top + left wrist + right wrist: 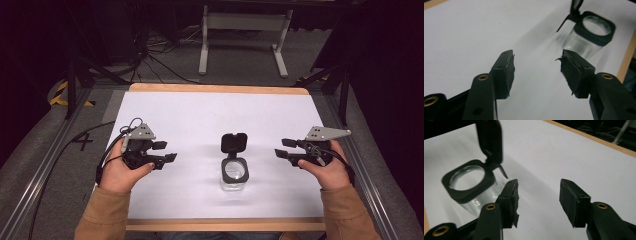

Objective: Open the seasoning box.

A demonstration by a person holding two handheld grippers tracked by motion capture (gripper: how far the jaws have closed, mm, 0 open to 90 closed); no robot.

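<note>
The small clear glass jar (234, 175) with its black flip lid (234, 142) already standing open sits mid-table on the white sheet (200, 115), and the left gripper (167, 151) and right gripper (283, 148) wait wide open, empty, well apart on either side, so little seems left.

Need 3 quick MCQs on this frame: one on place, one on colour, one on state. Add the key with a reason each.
1. Where does the jar stand?
A between the two grippers
B at the table's far edge
C in the left gripper

2. What colour is the jar's lid?
A white
B black
C orange

3. How is the lid?
A flipped open
B shut
C lying apart from the jar

Key: 1 A, the high view shows it mid-sheet with the right gripper on its other side. 2 B, lid and collar are black. 3 A, it stands up on its hinge, the mouth bare.
</note>
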